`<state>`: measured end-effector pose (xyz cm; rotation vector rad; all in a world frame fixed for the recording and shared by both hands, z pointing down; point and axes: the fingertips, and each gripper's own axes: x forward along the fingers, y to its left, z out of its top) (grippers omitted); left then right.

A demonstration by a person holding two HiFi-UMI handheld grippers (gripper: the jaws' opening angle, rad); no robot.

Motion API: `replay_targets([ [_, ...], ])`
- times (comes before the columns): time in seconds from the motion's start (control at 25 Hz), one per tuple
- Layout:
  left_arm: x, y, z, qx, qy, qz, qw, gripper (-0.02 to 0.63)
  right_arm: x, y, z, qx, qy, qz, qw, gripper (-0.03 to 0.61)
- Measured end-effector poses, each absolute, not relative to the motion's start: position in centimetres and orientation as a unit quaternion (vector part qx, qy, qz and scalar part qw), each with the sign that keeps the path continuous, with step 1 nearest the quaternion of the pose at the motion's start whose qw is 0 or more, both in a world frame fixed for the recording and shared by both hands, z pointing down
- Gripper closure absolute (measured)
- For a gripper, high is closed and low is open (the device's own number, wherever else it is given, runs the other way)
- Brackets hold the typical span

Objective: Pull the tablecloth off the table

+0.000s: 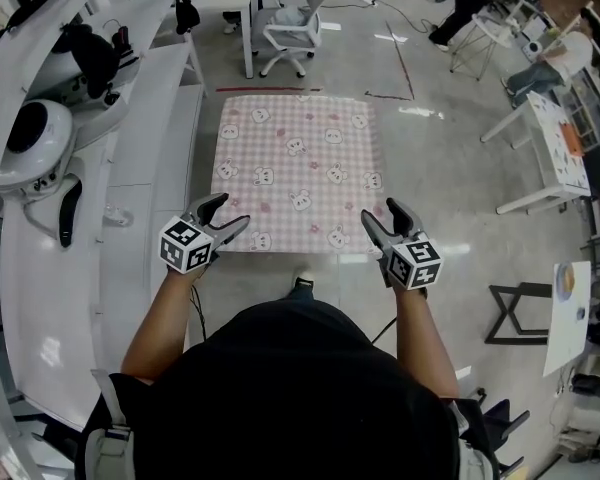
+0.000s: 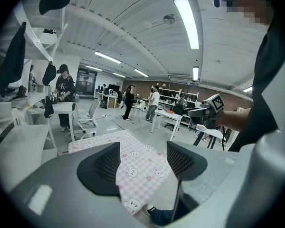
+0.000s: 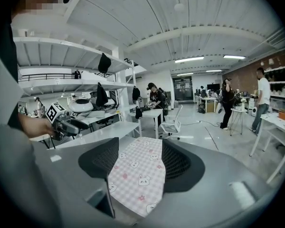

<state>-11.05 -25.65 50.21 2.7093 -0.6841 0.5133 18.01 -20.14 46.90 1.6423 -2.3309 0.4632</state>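
The lower head view is filled by a black shirt [image 1: 300, 388]. The left gripper [image 1: 232, 210] and right gripper [image 1: 378, 211] are held released, jaws apart, at the near corners of the tablecloth [image 1: 298, 168], which is spread flat; the table underneath is hidden.

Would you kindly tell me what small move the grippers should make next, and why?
Probably ease both down to the near edge of the tablecloth, ready to close on it. The left gripper and right gripper are open and empty by its near corners, and the cloth lies flat, not yet gripped.
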Motion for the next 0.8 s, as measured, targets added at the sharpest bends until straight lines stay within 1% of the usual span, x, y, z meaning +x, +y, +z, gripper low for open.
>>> replay_targets([
  [0.32,-10.3,-26.9,54.0,0.933,-0.24,0.212,0.168,0.319,19.3,-21.7,52.1,0.548,-0.796,0.188,0.174,0.262],
  [0.64,-11.1,-26.9,60.3,0.909,-0.247,0.249,0.225,0.319,20.4,-21.7,58.0,0.524,-0.789,0.229,0.224,0.256],
  [0.8,-11.3,-26.8,63.8,0.898,-0.243,0.279,0.24,0.319,20.5,-21.2,61.9,0.505,-0.784,0.252,0.26,0.253],
])
